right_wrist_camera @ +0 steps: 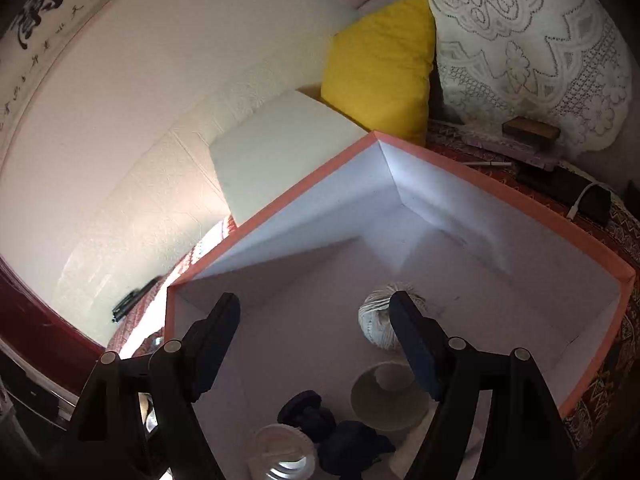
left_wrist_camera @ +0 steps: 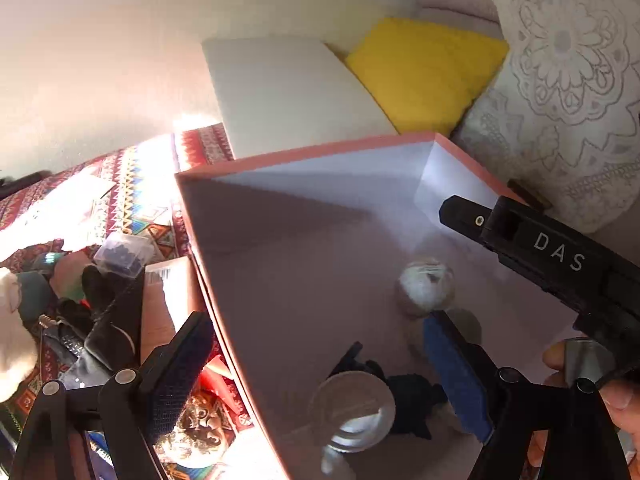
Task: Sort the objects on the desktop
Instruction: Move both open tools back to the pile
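A pink-rimmed box (left_wrist_camera: 304, 152) with a white inside fills both views. On its floor lie a ball of pale twine (left_wrist_camera: 426, 288), a clear round jar (left_wrist_camera: 352, 412) and a dark blue lump (left_wrist_camera: 412, 400). My left gripper (left_wrist_camera: 320, 364) hangs open over the box's left wall, holding nothing. My right gripper (right_wrist_camera: 316, 340) is open and held above the box (right_wrist_camera: 480, 184), over the twine ball (right_wrist_camera: 378, 320), a white cup (right_wrist_camera: 388, 396), the dark lump (right_wrist_camera: 332, 428) and the jar (right_wrist_camera: 284, 460). The right tool's black housing (left_wrist_camera: 560, 256) crosses the left wrist view.
Left of the box, on a patterned cloth (left_wrist_camera: 132, 184), lie a clear case of dark beads (left_wrist_camera: 124, 254), a white plush (left_wrist_camera: 12, 320) and black clutter. A white block (left_wrist_camera: 292, 92), a yellow cushion (left_wrist_camera: 424, 72) and lace fabric (right_wrist_camera: 520, 48) stand behind. A hand (left_wrist_camera: 616, 400) grips the right tool.
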A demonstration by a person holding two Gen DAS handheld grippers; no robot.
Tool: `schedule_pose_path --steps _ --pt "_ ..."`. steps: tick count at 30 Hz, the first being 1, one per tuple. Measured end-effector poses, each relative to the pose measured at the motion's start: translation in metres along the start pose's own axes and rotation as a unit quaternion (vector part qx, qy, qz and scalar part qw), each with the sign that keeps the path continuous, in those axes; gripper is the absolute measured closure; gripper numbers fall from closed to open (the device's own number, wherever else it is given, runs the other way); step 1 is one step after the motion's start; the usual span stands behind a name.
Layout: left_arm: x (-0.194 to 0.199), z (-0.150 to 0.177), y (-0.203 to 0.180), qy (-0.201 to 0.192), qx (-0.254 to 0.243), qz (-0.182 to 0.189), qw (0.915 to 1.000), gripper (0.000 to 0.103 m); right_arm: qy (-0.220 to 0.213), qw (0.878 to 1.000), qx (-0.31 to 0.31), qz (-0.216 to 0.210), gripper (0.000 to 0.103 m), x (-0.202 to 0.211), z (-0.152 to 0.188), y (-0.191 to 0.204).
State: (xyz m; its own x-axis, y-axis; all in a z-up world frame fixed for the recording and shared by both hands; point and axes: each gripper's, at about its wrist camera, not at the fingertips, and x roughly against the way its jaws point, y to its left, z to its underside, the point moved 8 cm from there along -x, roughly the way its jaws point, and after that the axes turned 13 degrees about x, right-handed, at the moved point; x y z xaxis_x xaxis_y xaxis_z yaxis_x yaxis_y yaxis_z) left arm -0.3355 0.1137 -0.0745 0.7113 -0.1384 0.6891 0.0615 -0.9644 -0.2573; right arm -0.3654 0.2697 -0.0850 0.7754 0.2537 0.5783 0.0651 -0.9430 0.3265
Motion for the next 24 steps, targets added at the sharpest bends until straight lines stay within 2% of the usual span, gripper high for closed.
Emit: schedule_pose_path --steps 3,6,8,10,12,13,14,16,18,19,22,24 --pt "0.019 -0.001 0.019 -0.015 0.006 -0.006 0.9998 0.013 -0.005 1.000 0.013 -0.006 0.023 0.003 -0.003 0.016" --pt "0.042 0.002 0.051 -0.033 0.012 -0.021 0.9992 0.009 -0.030 0.999 0.024 -0.023 0.023 0.017 -0.010 0.040" --pt "0.058 0.008 0.084 -0.046 0.015 -0.040 0.9980 0.007 -0.057 0.996 0.026 -0.057 0.023 0.036 -0.015 0.065" --pt "0.072 0.016 0.122 -0.058 0.017 -0.069 0.9958 0.006 -0.080 0.988 0.018 -0.131 0.021 0.057 -0.017 0.100" --pt "0.081 0.026 0.165 -0.068 0.020 -0.111 0.9913 0.006 -0.081 0.969 -0.018 -0.231 0.021 0.069 -0.014 0.135" --pt "0.084 0.031 0.187 -0.071 0.022 -0.136 0.9880 0.006 -0.066 0.959 -0.046 -0.270 0.021 0.068 -0.005 0.151" --pt "0.087 0.037 0.209 -0.072 0.028 -0.155 0.9848 0.006 -0.050 0.947 -0.074 -0.309 0.020 0.069 0.003 0.168" --pt "0.087 0.050 0.244 -0.066 0.054 -0.168 0.9822 0.006 -0.018 0.916 -0.127 -0.381 0.020 0.070 0.019 0.200" --pt "0.083 0.065 0.272 -0.056 0.082 -0.168 0.9808 0.006 0.033 0.909 -0.136 -0.392 0.019 0.057 0.045 0.230" --pt "0.081 0.072 0.284 -0.053 0.094 -0.168 0.9799 0.006 0.057 0.914 -0.130 -0.379 0.019 0.049 0.060 0.243" --pt "0.071 0.091 0.309 -0.043 0.115 -0.170 0.9778 0.006 0.128 0.940 -0.112 -0.297 0.019 0.014 0.114 0.255" --pt "0.062 0.101 0.320 -0.028 0.121 -0.174 0.9768 0.006 0.172 0.946 -0.119 -0.248 0.019 -0.010 0.150 0.252"
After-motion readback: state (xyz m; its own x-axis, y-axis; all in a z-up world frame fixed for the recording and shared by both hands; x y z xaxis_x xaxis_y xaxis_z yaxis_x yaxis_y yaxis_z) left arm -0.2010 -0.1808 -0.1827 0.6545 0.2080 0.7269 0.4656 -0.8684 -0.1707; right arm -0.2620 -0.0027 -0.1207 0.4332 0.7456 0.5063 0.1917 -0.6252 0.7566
